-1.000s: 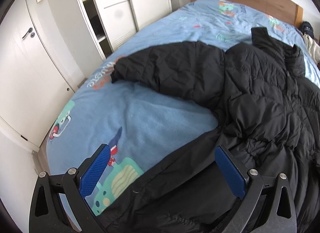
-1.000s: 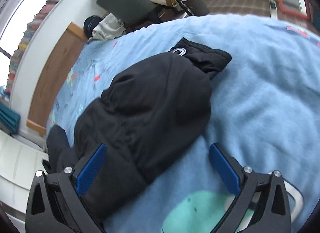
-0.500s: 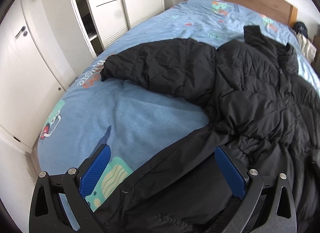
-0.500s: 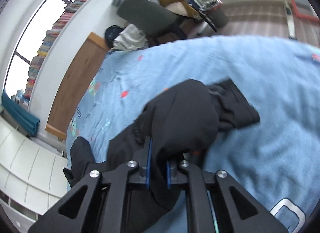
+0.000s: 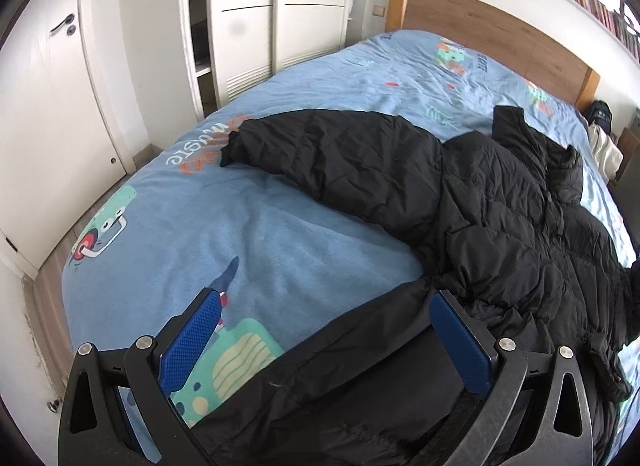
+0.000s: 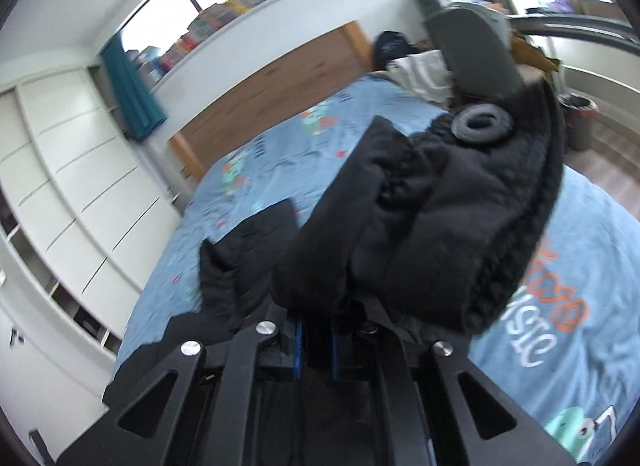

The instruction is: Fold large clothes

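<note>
Quilted black puffer jacket (image 5: 500, 217) sprawls across the fleecy blue bed (image 5: 280, 234) by white wardrobes (image 5: 248, 21). We clamp its sleeve (image 6: 432, 217) in our right gripper (image 6: 316, 350); our left gripper (image 5: 332, 342) gapes wide over the hem.

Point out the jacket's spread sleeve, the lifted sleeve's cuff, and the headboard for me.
spread sleeve (image 5: 340, 161): left wrist view, mid-sleeve quilting.
lifted sleeve's cuff (image 6: 516, 234): right wrist view, ribbed knit edge.
headboard (image 5: 492, 29): left wrist view, wooden panel's face.
</note>
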The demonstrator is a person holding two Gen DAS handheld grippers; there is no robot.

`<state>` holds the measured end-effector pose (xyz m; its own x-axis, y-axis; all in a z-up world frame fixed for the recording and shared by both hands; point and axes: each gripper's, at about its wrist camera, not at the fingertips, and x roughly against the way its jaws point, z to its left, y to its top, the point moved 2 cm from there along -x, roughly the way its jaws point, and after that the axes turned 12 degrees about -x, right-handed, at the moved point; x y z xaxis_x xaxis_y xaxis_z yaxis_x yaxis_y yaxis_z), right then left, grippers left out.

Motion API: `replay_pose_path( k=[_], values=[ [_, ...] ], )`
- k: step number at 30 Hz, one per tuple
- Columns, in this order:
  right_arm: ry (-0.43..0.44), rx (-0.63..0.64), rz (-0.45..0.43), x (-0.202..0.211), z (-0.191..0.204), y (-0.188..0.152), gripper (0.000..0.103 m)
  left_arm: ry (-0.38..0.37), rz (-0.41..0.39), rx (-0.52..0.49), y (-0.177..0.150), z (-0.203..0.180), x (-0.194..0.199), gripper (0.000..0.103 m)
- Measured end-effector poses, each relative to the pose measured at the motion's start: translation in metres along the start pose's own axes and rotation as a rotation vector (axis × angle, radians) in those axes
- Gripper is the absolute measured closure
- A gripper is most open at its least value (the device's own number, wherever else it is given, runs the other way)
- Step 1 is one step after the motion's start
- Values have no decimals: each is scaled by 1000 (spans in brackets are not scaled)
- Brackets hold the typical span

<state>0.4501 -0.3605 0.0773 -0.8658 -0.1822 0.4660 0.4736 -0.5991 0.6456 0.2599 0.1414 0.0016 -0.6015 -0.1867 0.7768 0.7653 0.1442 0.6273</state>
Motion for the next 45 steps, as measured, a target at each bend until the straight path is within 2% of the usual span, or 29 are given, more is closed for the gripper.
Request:
replay_pose_path(
  k=[8,17,21,24,27,32,34,35,36,40,43,45],
  values=[
    [89,203,167,-14,72,-89,94,7,-4,33,-10,24,1,1],
    [79,331,414,-38,76,-215,94,-44,16,-6,-13,6,-1,1],
    [62,371,460,-45,73,-245,94,-59,15,-26,-10,-7,0,1],
    [48,390,433,-40,69,-238,94,-69,12,-52,-5,-18,1,1],
    [27,393,379,-29,65,-215,92,-90,6,-88,4,-39,0,1],
    [-42,390,272,-15,49,-167,92,-170,-9,-167,24,-98,-9,1],
    [-88,384,230,-12,36,-143,78,-225,-6,-206,36,-132,-16,1],
    [-109,373,199,-11,28,-129,57,-251,-11,-234,43,-155,-20,1],
    [-122,366,173,-10,24,-120,42,-273,-18,-261,49,-175,-23,1],
    [-170,350,109,-19,3,-75,41,-391,-15,-338,72,-260,-42,1],
    [-179,335,101,-31,-9,-57,41,-464,-11,-369,87,-318,-57,1],
    [-179,318,102,-42,-17,-49,41,-486,-13,-387,95,-352,-70,1]
  ],
)
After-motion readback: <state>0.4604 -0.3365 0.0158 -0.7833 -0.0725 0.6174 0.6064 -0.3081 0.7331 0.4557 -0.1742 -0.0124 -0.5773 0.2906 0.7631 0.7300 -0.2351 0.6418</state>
